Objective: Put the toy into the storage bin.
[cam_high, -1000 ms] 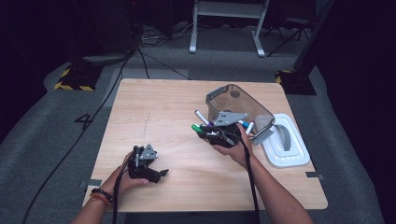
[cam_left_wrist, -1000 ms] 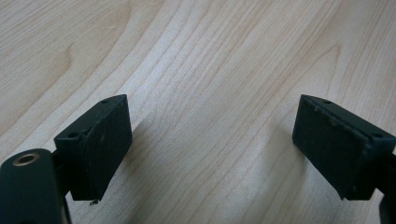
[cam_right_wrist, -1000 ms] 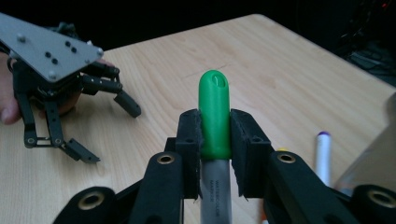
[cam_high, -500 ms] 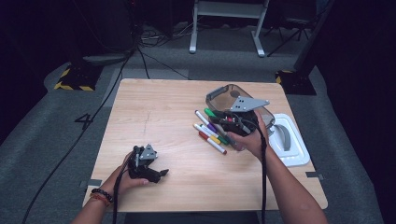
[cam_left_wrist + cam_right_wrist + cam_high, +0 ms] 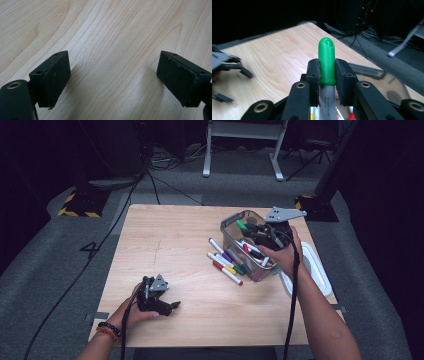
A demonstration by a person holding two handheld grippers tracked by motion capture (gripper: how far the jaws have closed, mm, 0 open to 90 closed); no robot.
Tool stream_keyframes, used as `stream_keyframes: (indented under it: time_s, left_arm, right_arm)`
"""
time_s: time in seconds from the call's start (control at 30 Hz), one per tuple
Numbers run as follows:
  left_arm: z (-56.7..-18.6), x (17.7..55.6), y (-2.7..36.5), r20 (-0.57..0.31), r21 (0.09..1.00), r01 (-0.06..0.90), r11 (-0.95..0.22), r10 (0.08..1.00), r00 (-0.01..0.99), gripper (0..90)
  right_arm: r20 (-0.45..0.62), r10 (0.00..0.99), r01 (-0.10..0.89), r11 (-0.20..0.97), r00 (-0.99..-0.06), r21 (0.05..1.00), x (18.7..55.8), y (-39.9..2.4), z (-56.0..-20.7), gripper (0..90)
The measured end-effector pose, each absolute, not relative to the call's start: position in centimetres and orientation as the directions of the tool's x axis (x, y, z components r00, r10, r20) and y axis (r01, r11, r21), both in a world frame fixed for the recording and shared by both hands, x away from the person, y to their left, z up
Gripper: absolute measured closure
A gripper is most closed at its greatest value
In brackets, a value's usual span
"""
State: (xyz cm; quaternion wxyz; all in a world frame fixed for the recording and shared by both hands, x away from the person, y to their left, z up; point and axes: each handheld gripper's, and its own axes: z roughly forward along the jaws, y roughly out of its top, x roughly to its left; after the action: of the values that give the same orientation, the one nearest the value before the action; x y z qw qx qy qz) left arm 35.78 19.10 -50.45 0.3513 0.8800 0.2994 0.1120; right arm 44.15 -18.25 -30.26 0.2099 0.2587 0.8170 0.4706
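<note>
Table (image 5: 105, 30): your work surface is pale wood, smooth, matt grain.
Pads (image 5: 53, 75): your left gripper's are black, matt, slightly rough.
Marker (image 5: 326, 61): glossy green plastic cap.
Bin (image 5: 231, 236): clear plastic.

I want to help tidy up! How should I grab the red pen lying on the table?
Grip the red pen across the middle of its barrel, coming straight down from above. It lies flat on the table, so only its top and sides are free. It's the outermost pen, with bare wood on its near side; another pen lies close on the far side, so slip one finger in carefully.
</note>
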Motion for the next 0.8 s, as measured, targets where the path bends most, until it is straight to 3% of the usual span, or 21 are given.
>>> stream_keyframes:
  time_s: [0.8]
  left_arm:
    - [-50.5,35.8,19.1,-0.014,0.685,0.447,-0.576,0.603,0.798,12.3]
  right_arm:
    - [-0.061,0.669,0.431,0.542,-0.74,0.721,49.7,-18.7,-35.5,75.0]
